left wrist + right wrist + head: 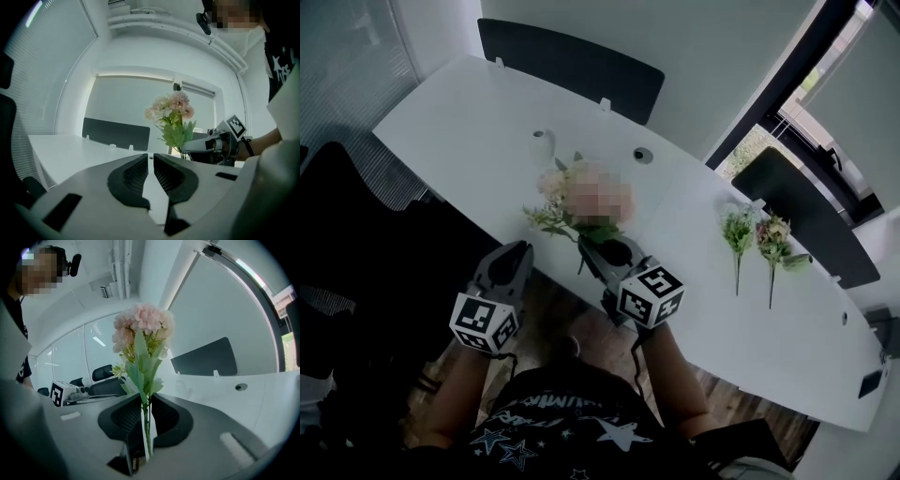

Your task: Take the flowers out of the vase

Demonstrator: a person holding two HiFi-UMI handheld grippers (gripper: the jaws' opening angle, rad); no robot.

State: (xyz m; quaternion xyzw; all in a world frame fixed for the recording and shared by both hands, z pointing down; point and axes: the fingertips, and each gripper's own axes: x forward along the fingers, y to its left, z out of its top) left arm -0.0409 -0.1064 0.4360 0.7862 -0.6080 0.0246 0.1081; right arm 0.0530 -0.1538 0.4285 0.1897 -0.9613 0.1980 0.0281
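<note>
A bunch of pale pink flowers (555,183) with green leaves stands over the white table's (478,141) near edge. My right gripper (598,251) is shut on its stems. In the right gripper view the green stems (146,420) run upright between the dark pads, with the blooms (143,322) above. My left gripper (517,255) is beside it on the left, off the table edge. Its jaws (151,157) are drawn together to a thin slit with nothing in it. From there I see the bunch (173,117) and the right gripper (206,143). No vase shows.
Two single flowers (737,232) (773,239) lie on the table to the right. Dark chairs stand behind the table at the back (572,61) and at the right (806,211). A black office chair (356,244) is at my left. Two cable holes (642,155) mark the tabletop.
</note>
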